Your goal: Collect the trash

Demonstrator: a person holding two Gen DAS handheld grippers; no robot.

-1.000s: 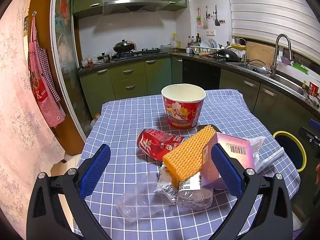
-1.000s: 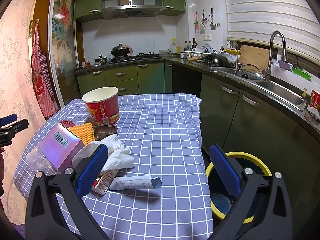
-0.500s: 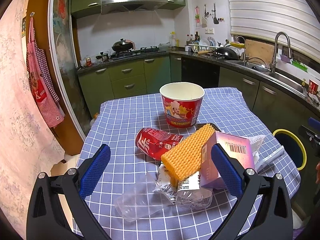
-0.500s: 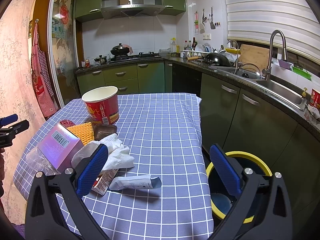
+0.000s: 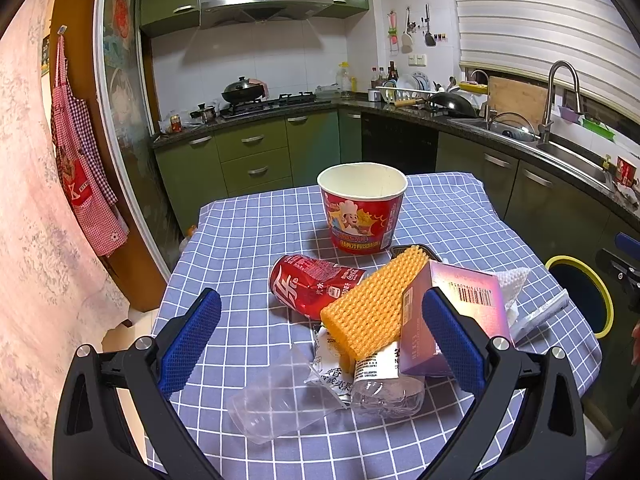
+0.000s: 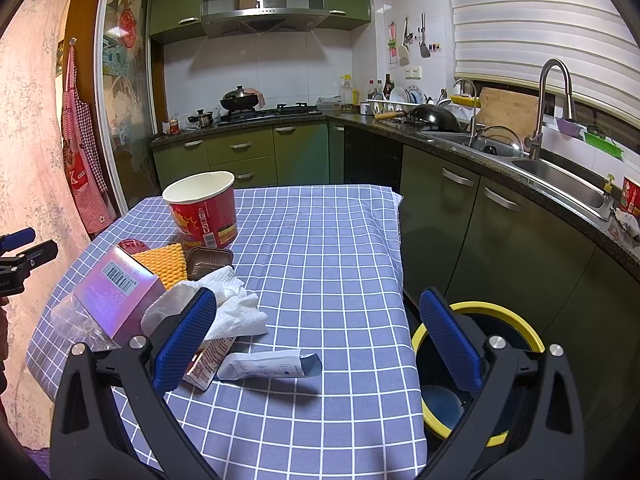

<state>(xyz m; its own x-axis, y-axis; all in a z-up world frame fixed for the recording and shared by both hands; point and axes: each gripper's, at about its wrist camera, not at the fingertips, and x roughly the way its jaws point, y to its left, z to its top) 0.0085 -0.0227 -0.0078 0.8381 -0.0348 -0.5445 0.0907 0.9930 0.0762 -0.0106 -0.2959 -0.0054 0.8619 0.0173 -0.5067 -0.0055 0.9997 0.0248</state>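
Note:
Trash is heaped on the blue checked tablecloth [image 5: 248, 240]: a red noodle cup [image 5: 362, 208], a crushed red can [image 5: 312, 286], an orange foam net [image 5: 370, 306], a pink box [image 5: 452, 320], a clear crushed bottle [image 5: 320, 394] and white tissue [image 6: 228, 300]. A grey-white tube packet [image 6: 268, 366] lies near the table's front in the right wrist view. My left gripper [image 5: 320, 342] hangs open over the heap, holding nothing. Beyond the tube packet, my right gripper [image 6: 318, 342] is open and empty. A yellow-rimmed bin [image 6: 478, 364] stands on the floor beside the table.
Green cabinets [image 6: 500, 232] and a counter with a sink [image 6: 560, 172] run along the right. The stove [image 5: 264, 102] is at the back. A red apron [image 5: 84, 176] hangs on the left wall. The other gripper's tip [image 6: 22, 252] shows at the left edge.
The left wrist view has dipped and drifted slightly, so the trash sits a little higher in frame. The right gripper has barely moved. Nothing was grasped.

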